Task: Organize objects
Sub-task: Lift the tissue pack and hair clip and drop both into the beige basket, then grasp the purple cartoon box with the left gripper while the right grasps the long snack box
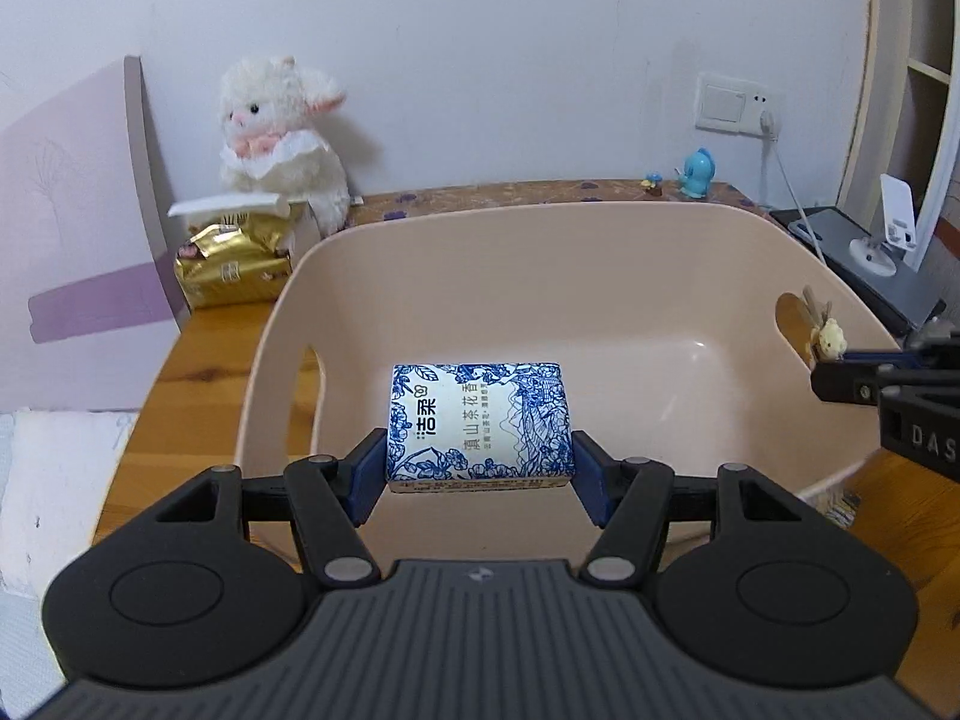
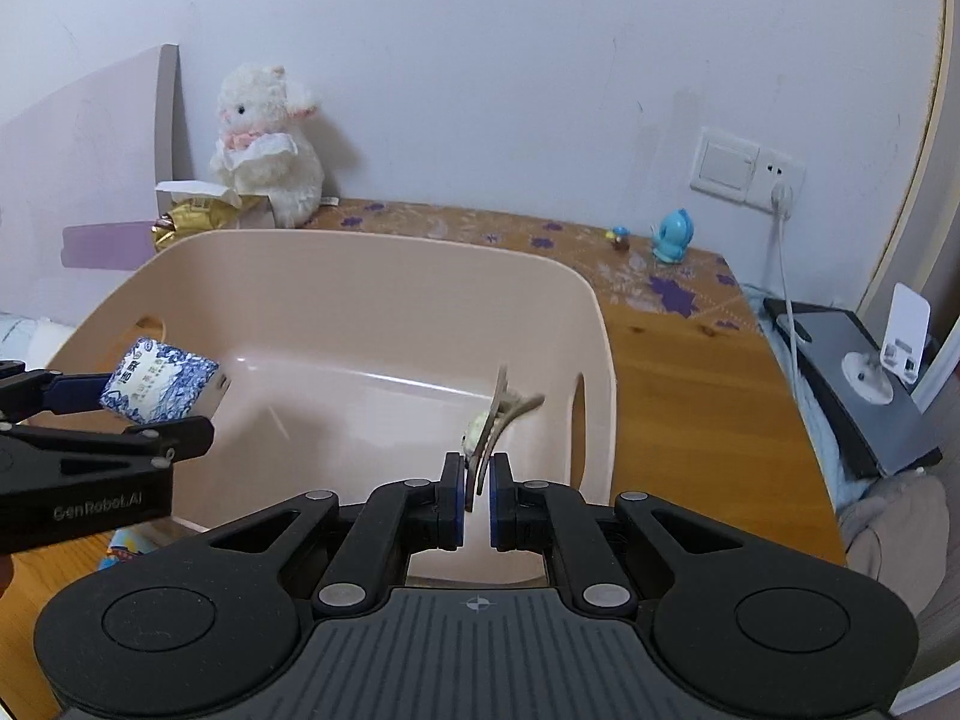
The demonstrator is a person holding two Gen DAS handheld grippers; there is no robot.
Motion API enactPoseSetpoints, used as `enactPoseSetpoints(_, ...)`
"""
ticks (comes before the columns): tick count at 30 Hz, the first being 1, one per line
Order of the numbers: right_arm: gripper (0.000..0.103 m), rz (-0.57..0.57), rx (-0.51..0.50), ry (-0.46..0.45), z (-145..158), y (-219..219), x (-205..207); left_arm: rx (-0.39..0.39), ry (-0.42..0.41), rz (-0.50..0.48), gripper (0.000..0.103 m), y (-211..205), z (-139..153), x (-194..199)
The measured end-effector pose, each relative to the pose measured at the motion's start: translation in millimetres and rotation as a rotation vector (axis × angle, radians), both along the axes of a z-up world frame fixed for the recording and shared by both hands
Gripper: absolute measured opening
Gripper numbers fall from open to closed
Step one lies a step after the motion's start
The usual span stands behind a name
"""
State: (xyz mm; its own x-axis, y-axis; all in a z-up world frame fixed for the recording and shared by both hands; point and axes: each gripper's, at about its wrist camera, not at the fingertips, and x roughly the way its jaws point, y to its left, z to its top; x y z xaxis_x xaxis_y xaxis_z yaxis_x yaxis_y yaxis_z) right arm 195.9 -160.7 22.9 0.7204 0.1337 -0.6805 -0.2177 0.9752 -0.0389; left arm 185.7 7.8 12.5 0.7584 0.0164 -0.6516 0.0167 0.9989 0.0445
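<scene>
My left gripper (image 1: 480, 474) is shut on a blue-and-white tissue pack (image 1: 480, 423) and holds it above the inside of a pink plastic basin (image 1: 540, 228). The pack (image 2: 159, 384) and left gripper (image 2: 135, 405) also show at the left of the right wrist view. My right gripper (image 2: 477, 495) is shut on a beige hair clip (image 2: 495, 420) with a small cream charm, held over the basin's (image 2: 372, 252) right side. The clip (image 1: 825, 330) shows at the basin's right rim in the left wrist view, with the right gripper (image 1: 840, 372) behind it.
The basin stands on a wooden table (image 2: 690, 372). A white plush lamb (image 1: 279, 138), a gold packet (image 1: 231, 267) and a blue figurine (image 2: 675, 237) stand at the back. A dark device with a white phone stand (image 2: 870, 378) lies at the right. A cable hangs from the wall socket (image 2: 780, 192).
</scene>
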Motion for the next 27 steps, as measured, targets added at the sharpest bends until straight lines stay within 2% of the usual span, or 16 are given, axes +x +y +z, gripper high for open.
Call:
enactPoseSetpoints(1,0.023,-0.001,0.004,-0.002,0.1,0.0,-0.7,-0.007,0.009,0.003,0.065,1.0,-1.1,1.7)
enactPoseSetpoints(3,0.049,0.003,0.013,-0.022,3.6,-1.6,-5.8,-0.011,0.009,0.006,0.066,2.6,-0.6,0.8)
enactPoseSetpoints(6,0.063,0.005,0.013,-0.080,14.5,-3.9,-18.5,-0.027,-0.014,0.001,0.071,7.4,5.9,-6.1)
enactPoseSetpoints(7,0.066,0.007,0.009,-0.101,18.6,-4.0,-24.8,-0.030,-0.024,0.005,0.081,9.2,9.6,-9.8)
enactPoseSetpoints(8,0.072,0.010,0.010,-0.116,22.6,-4.5,-30.0,-0.033,-0.040,0.010,0.087,11.0,14.0,-14.6)
enactPoseSetpoints(11,0.086,0.017,0.024,-0.142,32.0,-8.7,-43.3,-0.034,-0.086,0.008,0.094,16.5,26.6,-32.9)
enactPoseSetpoints(12,0.093,0.017,0.028,-0.144,33.4,-10.4,-48.0,-0.031,-0.094,0.005,0.094,18.1,30.1,-39.3)
enactPoseSetpoints(14,0.099,0.016,0.032,-0.149,33.5,-14.5,-57.1,-0.022,-0.102,-0.002,0.094,20.5,33.9,-50.2)
enactPoseSetpoints(20,0.103,-0.002,0.033,-0.104,16.1,-27.3,-76.1,0.019,-0.062,-0.020,0.098,23.0,24.2,-80.2)
enactPoseSetpoints(27,0.103,-0.064,0.013,0.039,-32.5,-36.5,-68.8,0.031,0.061,-0.023,0.098,19.7,-12.2,-92.8)
